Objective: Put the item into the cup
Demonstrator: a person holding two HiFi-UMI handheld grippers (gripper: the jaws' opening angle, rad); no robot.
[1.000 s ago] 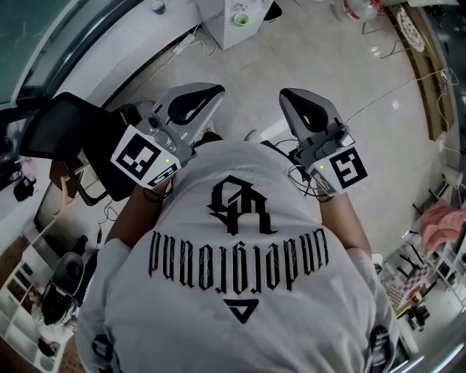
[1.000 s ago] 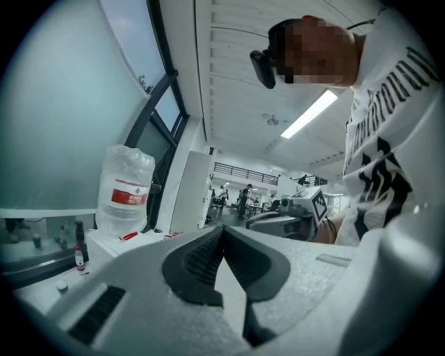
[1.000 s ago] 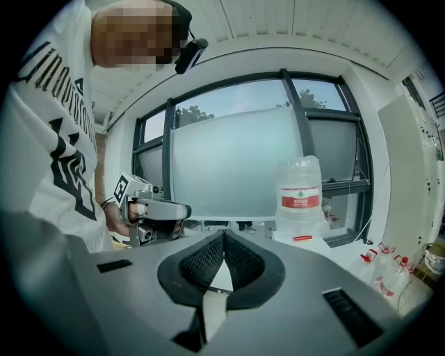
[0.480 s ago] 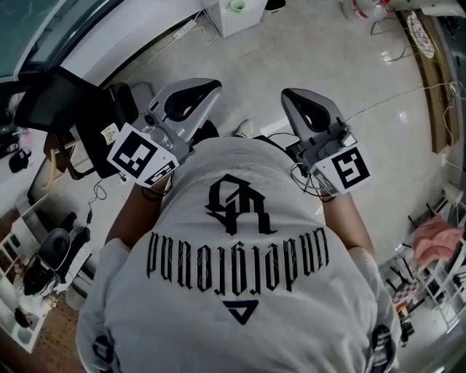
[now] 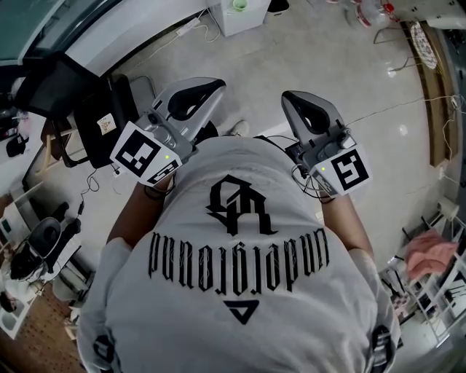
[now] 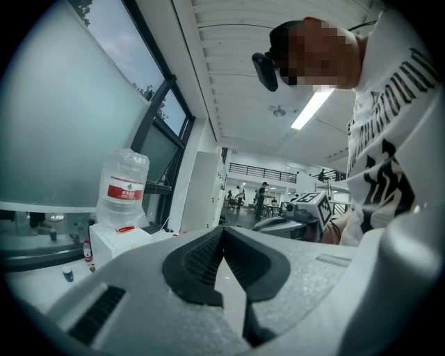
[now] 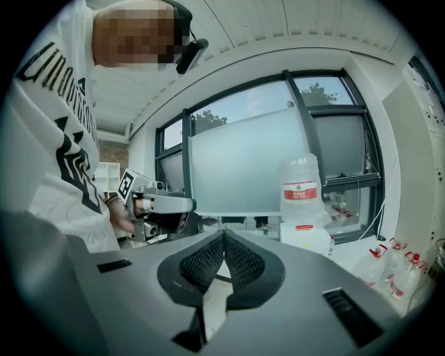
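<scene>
Pale, glossy floor (image 5: pixel 335 65) is shown beneath the head view, and the scene has shifted since a second ago. The dark chair (image 5: pixel 87 109) at left has been carried upward, the white cabinet (image 5: pixel 244 16) pushed almost off the top edge, and the pink cloth (image 5: pixel 426 251) at right dropped toward the corner. The white printed T-shirt (image 5: pixel 240 277) fills the lower frame as before. Both tools are held level in front of the chest, side by side and well apart, with their places in the frame barely altered. The left gripper (image 5: pixel 211 89) is seen with its jaws pressed together, ribbed pads meeting at the tips, and nothing is caught between them. The right gripper (image 5: pixel 291 100) is seen the same way, jaws closed on nothing. Beyond the jaws in the right gripper view, a clear water jug (image 7: pixel 300 184) with a red label is seen neck-down on a white dispenser (image 7: pixel 306 238); its level cannot be judged. Small spray bottles (image 7: pixel 407 274) are glimpsed low at the right. Neither cup nor item can be made out in any view.
</scene>
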